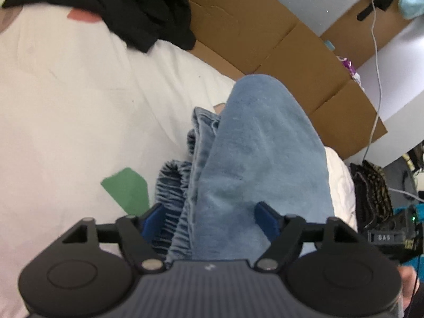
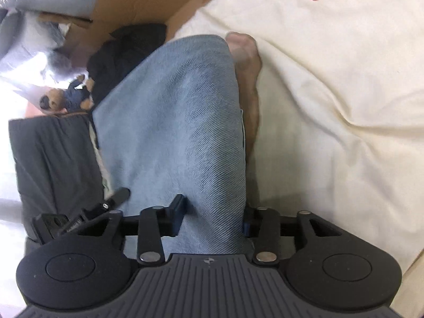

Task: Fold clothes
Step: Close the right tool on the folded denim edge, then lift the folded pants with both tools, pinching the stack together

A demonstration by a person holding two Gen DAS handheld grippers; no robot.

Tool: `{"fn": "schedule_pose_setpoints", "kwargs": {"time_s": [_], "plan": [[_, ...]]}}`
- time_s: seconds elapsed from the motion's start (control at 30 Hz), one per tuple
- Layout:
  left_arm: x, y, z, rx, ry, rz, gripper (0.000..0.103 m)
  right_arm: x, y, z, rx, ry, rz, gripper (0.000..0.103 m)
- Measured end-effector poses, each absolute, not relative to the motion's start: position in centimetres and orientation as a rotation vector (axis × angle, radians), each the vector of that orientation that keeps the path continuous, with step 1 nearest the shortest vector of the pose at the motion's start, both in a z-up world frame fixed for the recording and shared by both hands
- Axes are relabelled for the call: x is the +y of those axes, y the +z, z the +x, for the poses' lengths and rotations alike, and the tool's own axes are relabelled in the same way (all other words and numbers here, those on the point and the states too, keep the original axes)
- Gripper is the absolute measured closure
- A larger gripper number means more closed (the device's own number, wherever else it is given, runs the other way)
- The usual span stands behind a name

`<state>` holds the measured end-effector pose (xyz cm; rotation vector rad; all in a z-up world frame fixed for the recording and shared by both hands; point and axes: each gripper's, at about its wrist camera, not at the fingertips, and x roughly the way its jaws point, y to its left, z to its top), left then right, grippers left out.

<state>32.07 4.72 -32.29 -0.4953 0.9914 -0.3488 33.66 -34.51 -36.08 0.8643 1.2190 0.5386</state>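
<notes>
A light blue denim garment (image 1: 265,153) lies in a long fold on the white bedsheet (image 1: 66,106). Its gathered elastic waistband (image 1: 172,185) bunches at the near left. My left gripper (image 1: 209,220) hovers low over the near end. Its blue pads (image 1: 153,220) stand wide apart, with the cloth between them and not pinched. In the right wrist view the same denim (image 2: 180,122) runs away from my right gripper (image 2: 214,217). There the jaws stand apart around the fold, the left pad (image 2: 180,209) shows, and the cloth edge hides the right one.
A heap of black clothes (image 1: 132,5) lies at the far end of the sheet. Flat cardboard (image 1: 265,39) lines the bed's edge, with a white cable (image 1: 376,79) beyond. A person's bare skin (image 2: 246,61) shows beside the denim. A teddy bear (image 2: 66,98) and dark folded cloth (image 2: 53,159) lie left.
</notes>
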Motion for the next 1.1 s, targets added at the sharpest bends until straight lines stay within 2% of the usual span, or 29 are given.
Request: {"fn": "schedule_pose_setpoints", "kwargs": {"time_s": [0.17,0.4,0.5,0.57,0.77,0.93,1.1], "plan": [[4.8,-33.2,32.5,0.998,-0.388,-0.525,0.019,-34.2,-35.8,33.6,1.228,0.536,0.81,0.058],[5.6,-34.3,32.9,0.978,-0.454,-0.564,0.018,-33.8,-35.5,33.5,1.219,0.518,0.778,0.054],[6.1,-34.8,33.3,0.955,-0.475,-0.594,0.024,-33.3,-35.5,33.7,1.21,0.511,0.771,0.05],[6.4,-35.2,33.3,0.923,-0.5,-0.62,0.031,-32.8,-35.5,33.9,1.21,0.509,0.755,0.047],[6.7,-35.7,33.8,0.862,-0.561,-0.635,0.033,-31.5,-35.7,35.6,1.215,0.515,0.72,0.035],[7.1,-37.0,34.9,0.854,-0.57,-0.726,0.032,-30.3,-35.7,36.7,1.207,0.531,0.687,0.029],[6.2,-36.7,35.7,0.87,-0.604,-0.696,0.027,-30.5,-36.0,36.6,1.191,0.554,0.695,0.029]]}}
